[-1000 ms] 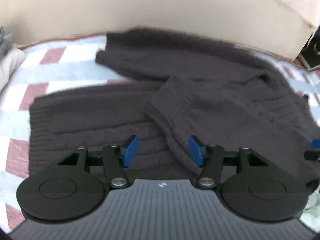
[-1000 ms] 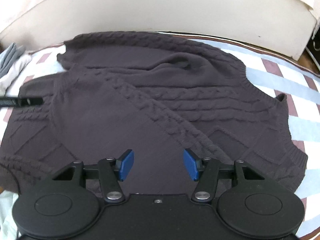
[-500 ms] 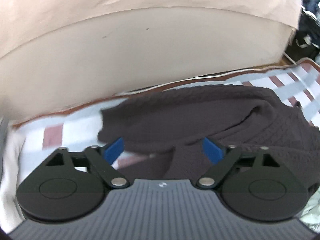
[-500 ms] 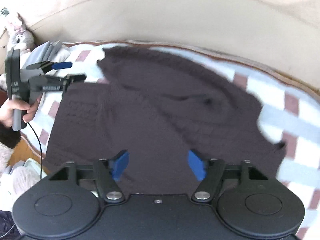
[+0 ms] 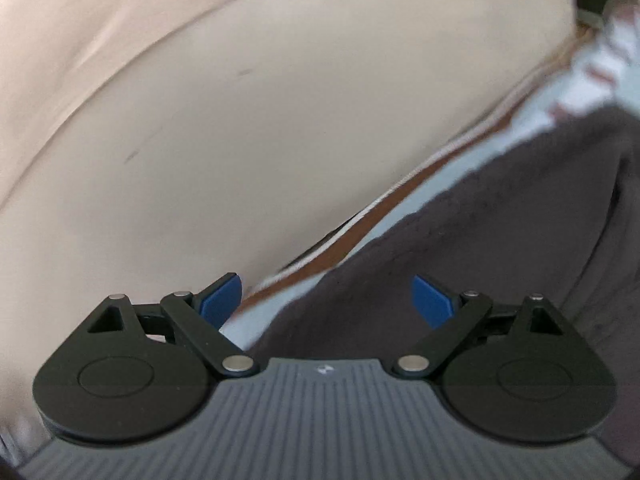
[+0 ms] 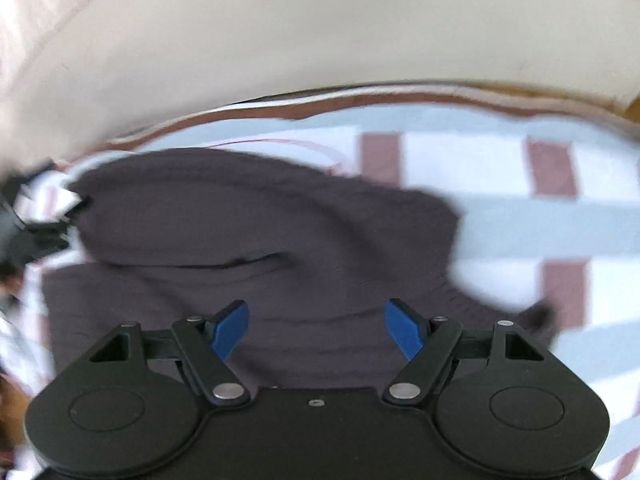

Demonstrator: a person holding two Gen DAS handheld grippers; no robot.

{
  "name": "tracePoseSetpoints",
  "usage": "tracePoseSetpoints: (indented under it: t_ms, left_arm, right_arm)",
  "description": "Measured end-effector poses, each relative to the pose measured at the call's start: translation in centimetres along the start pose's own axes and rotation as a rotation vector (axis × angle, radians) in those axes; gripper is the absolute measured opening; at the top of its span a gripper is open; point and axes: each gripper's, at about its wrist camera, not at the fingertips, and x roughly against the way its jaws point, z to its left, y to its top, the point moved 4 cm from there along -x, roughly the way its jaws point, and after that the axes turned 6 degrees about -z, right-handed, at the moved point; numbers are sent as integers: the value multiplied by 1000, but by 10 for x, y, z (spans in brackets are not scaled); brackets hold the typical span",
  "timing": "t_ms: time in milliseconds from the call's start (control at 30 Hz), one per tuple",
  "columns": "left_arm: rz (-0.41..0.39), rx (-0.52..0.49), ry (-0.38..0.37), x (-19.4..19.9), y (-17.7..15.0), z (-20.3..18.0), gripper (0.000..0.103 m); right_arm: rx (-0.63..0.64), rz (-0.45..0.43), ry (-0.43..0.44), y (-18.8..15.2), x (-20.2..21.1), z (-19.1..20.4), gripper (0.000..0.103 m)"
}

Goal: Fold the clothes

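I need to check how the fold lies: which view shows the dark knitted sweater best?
The right wrist view: most of the dark knitted sweater lies spread across the checked sheet. The left wrist view catches only one blurred edge.

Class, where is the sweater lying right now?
The sweater lies on the checked sheet, left of centre in the right wrist view, below the beige headboard.

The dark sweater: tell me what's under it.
The dark sweater lies on a checked sheet of white, pale blue and reddish-brown, which shows all around its edges. Whatever sits directly beneath the knit is covered, so nothing more can be told.
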Motion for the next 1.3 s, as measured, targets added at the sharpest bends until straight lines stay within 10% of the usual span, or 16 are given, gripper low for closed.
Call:
tracePoseSetpoints:
  t_ms: [267, 333, 400, 433, 467, 700, 867, 1133, 1300]
  left_arm:
    - [211, -153, 32, -73, -4, -20, 99]
    - [142, -189, 42, -70, -4, -26, 98]
    - [145, -180, -2, -67, -4, -31, 52]
    - [176, -140, -11, -67, -4, -31, 9]
    - [170, -109, -9, -63, -1, -31, 6]
    - [-201, 95, -12, 61, 45, -22, 6]
    - [-400, 79, -53, 190, 36, -56, 6]
    - [-214, 209, -229, 270, -89, -132, 6]
    - [-93, 368, -196, 268, -144, -138, 6]
  right_arm:
    - [-10, 46, 70, 1, -8, -33, 80]
    - [-58, 43, 92, -2, -7, -39, 80]
    - [-118, 39, 98, -4, -7, -47, 80]
    - [-149, 37, 101, -6, -7, -51, 80]
    - [-169, 34, 96, -7, -8, -54, 80]
    - [-398, -25, 201, -23, -8, -84, 80]
    - [-762, -67, 451, -52, -6, -111, 80]
    - [-900, -100, 516, -99, -22, -135, 80]
    - [-855, -157, 512, -107, -30, -137, 80]
